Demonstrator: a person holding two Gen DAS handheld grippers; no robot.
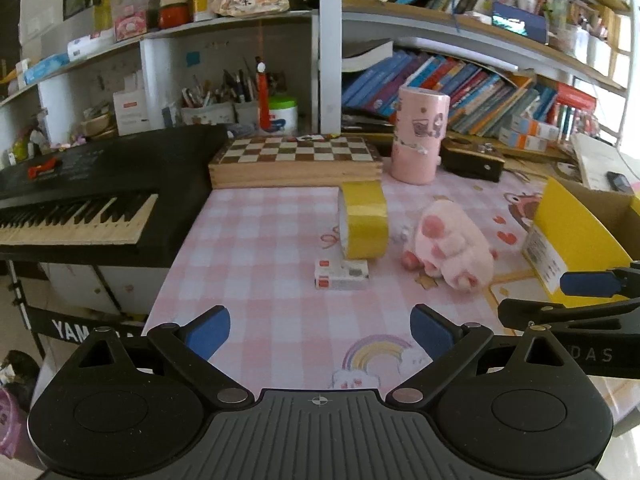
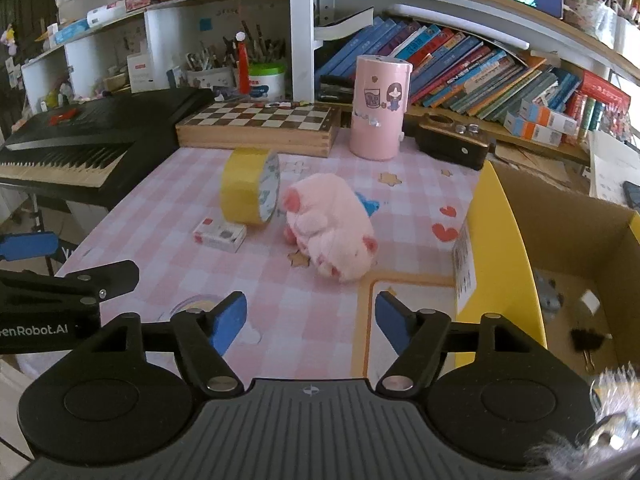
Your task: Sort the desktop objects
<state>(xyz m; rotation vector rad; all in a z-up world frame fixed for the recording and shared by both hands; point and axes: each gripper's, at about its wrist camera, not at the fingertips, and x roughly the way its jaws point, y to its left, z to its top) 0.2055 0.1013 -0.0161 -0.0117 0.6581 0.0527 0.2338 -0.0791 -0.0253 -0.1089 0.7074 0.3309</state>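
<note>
On the pink checked desk mat (image 1: 256, 240) a yellow tape roll (image 1: 363, 220) (image 2: 250, 186) stands on edge, resting partly on a small white and red box (image 1: 341, 275) (image 2: 219, 235). A pink plush toy (image 1: 452, 246) (image 2: 330, 226) lies on its side just right of them. My left gripper (image 1: 320, 330) hovers open over the near part of the mat, nothing between its blue pads. My right gripper (image 2: 310, 318) is open and empty too, near the mat's front right, short of the plush toy. Each gripper shows at the edge of the other's view.
An open cardboard box with a yellow flap (image 2: 512, 264) (image 1: 572, 232) sits at the right, small items inside. Behind stand a pink cylinder container (image 1: 418, 136) (image 2: 378, 108), a chessboard box (image 1: 296, 160), a dark wooden box (image 2: 452, 142). A black keyboard (image 1: 80, 200) lies left; bookshelves rise behind.
</note>
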